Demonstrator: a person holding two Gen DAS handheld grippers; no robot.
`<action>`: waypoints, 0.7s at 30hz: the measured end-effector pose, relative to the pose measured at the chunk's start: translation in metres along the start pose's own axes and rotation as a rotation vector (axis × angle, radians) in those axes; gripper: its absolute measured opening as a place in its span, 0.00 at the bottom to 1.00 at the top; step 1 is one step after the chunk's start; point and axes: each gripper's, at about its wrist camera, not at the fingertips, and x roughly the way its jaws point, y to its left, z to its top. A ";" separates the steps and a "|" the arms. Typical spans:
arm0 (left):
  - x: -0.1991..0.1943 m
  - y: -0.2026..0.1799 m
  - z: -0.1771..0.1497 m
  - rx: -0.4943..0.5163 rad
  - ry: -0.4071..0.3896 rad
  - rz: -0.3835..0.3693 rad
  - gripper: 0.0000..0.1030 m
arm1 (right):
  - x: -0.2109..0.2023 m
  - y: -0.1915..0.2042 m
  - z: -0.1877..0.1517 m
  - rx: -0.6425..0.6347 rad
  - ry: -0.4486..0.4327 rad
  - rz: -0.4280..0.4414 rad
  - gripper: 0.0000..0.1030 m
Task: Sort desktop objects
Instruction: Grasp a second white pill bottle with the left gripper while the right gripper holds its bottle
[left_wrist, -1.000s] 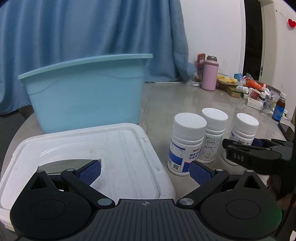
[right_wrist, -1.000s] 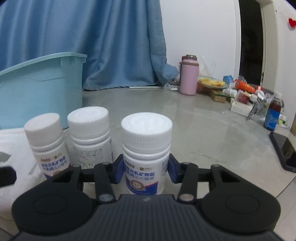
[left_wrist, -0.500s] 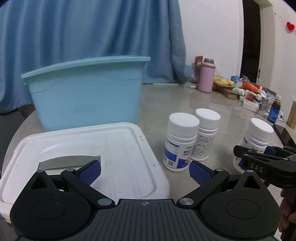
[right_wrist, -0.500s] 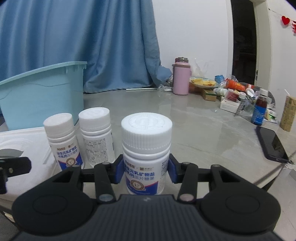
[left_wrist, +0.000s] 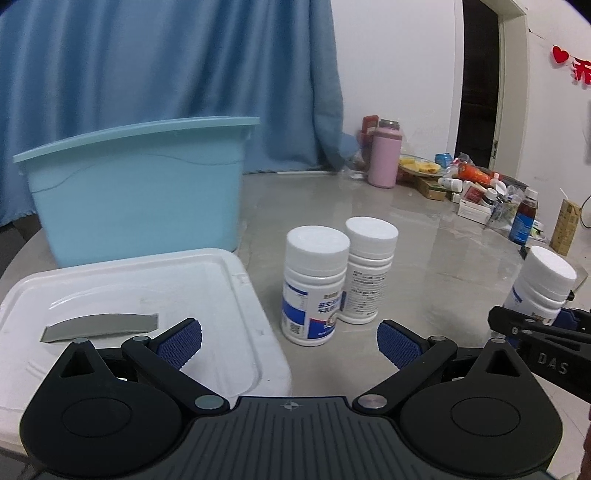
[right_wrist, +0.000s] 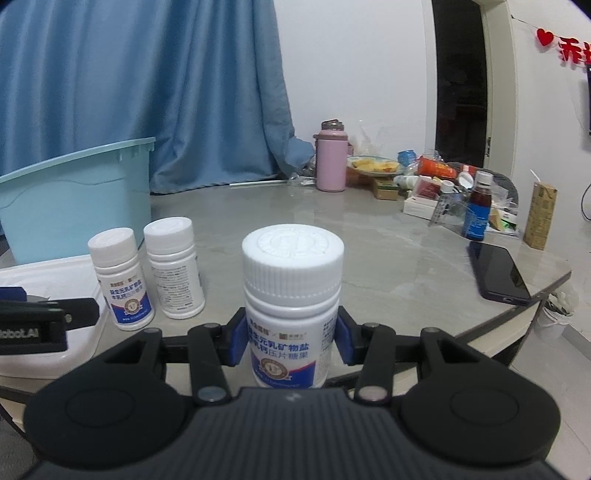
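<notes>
Bottles first, going left to right. White lid (left_wrist: 129, 295) sits at the near left of the table (left_wrist: 424, 243), a grey strip (left_wrist: 99, 326) stuck on it. Blue tub (left_wrist: 136, 188) stands right behind the lid, open top, touching or just short of it, can't tell which. Two white bottles (left_wrist: 314, 288) stand upright side by side just right of the lid, touching or nearly so. Third bottle (right_wrist: 291, 310) is furthest right, held upright between the blue pads (right_wrist: 236, 341) of the right gripper (right_wrist: 291, 345), well apart from the pair. Dark phone (right_wrist: 498, 273) lies flat near the right table edge; pink flask (right_wrist: 331, 162) and a clutter of small packs are far back.

Step in hand, as a guess: carry the held bottle to the tub and drop it in. To do it well: keep the bottle upright, lift it clear over the tub rim before letting go, pass behind or above the two standing bottles so they aren't knocked, keep off the left gripper (left_wrist: 290, 341) on the way. Grip sits low on the body under the cap shoulder, looks fine, no need to regrip.

Fingers: right ones narrowed down onto the bottle body, both pads pressing its sides, bottle is held. Left ones spread wide, nothing between them, touching nothing; left pad hangs over the lid corner, right pad over bare table near the front bottle.
</notes>
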 end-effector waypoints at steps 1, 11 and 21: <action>0.002 -0.001 0.000 0.002 -0.001 -0.003 0.99 | -0.001 -0.001 0.000 0.002 -0.001 -0.003 0.46; 0.026 -0.007 0.007 0.010 -0.007 -0.012 0.99 | 0.001 -0.012 -0.002 0.008 0.002 -0.032 0.46; 0.059 -0.014 0.017 0.050 -0.032 0.009 0.99 | 0.009 -0.021 -0.001 0.026 0.014 -0.061 0.46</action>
